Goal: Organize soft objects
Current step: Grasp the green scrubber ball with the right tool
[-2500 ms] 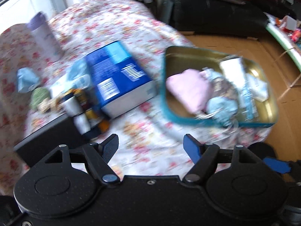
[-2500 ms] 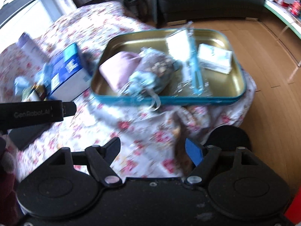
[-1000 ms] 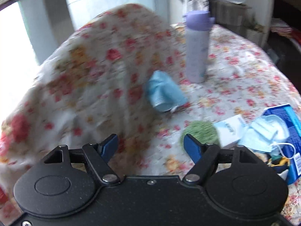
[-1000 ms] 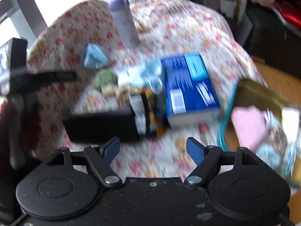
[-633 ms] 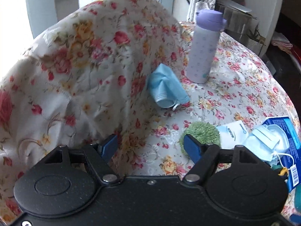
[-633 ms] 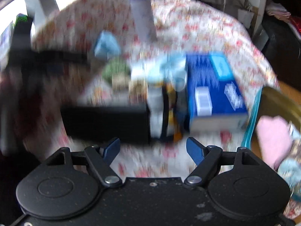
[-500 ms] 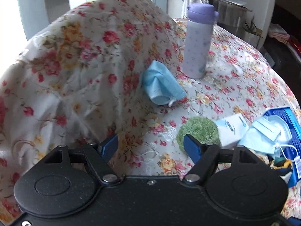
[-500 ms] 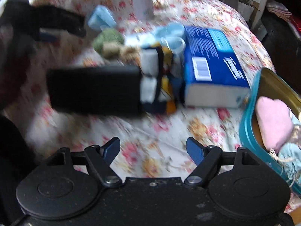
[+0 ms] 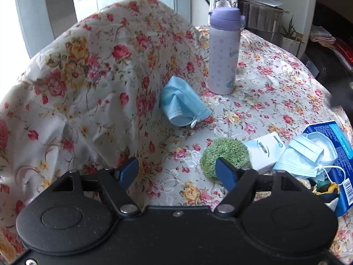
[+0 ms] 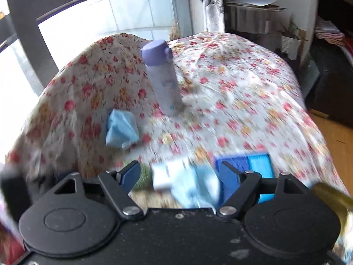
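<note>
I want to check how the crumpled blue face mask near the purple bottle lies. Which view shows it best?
The left wrist view: the crumpled blue face mask is sharp there, lying on the floral cloth beside the purple bottle, its ear loop visible. The right wrist view shows the same mask only as a motion-blurred blue lump.

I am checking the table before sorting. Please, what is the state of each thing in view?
Left gripper: open, holding nothing.
Right gripper: open, holding nothing.
Purple bottle: upright, lid shut.
Crumpled blue mask: lying alone on the tablecloth.
Green scrunchie: flat, touching the small white box.
Second mask: resting on the blue box.
</note>
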Motion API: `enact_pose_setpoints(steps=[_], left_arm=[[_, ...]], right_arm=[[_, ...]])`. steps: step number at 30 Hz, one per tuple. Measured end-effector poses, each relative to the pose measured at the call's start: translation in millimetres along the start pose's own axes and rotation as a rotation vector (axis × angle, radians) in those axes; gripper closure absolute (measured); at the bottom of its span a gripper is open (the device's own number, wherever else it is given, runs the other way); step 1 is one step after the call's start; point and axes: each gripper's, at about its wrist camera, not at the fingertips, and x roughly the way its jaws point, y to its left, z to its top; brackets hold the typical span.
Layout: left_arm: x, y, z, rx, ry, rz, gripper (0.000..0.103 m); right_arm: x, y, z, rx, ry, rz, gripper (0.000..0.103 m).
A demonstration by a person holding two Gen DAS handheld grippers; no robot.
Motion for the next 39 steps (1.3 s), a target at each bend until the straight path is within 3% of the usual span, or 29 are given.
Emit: enact_pose_setpoints(steps=[6, 12, 15, 18, 24, 29, 32, 36, 39], left_arm=[[3.2, 1.5, -0.2, -0.012, -0.002, -0.040, 0.030], [8.1, 4.1, -1.6, -0.040, 0.001, -0.073, 0.030], [8.6, 3.1, -1.4, -0.037, -0.008, -0.091, 0.031], [11.7, 3.6, -0.7, -0.041, -0.007, -0.048, 0.031], [21.2, 19.6, 2.7, -0.133, 0.044, -0.093, 0.031], [16.7, 15.5, 1.4, -0.114, 0.026, -0.118, 0.031], [11.3, 13.6, 1.5, -0.106, 0.002, -0.137, 0.031], [7.5, 8.4, 2.1, -0.082, -0.009, -0.160, 0.031], [7.9, 2.2, 2.7, -0.057, -0.006, -0.161, 0.030]], right_arm=[[76.1, 30.9, 53.0, -0.028, 0.104, 0.030, 0.025], [149.2, 60.0, 80.6, -0.042, 0.141, -0.030, 0.025], [181.7, 70.3, 86.5, -0.051, 0.162, -0.062, 0.025], [205.3, 78.4, 88.3, -0.087, 0.189, -0.089, 0.025], [225.4, 86.9, 89.1, -0.123, 0.214, -0.081, 0.025], [228.1, 97.2, 78.6, -0.264, 0.222, 0.025, 0.026], [215.3, 99.5, 66.9, -0.368, 0.251, 0.154, 0.026], [183.6, 89.1, 56.7, -0.432, 0.322, 0.408, 0.025], [167.8, 79.3, 62.3, -0.401, 0.266, 0.404, 0.021]])
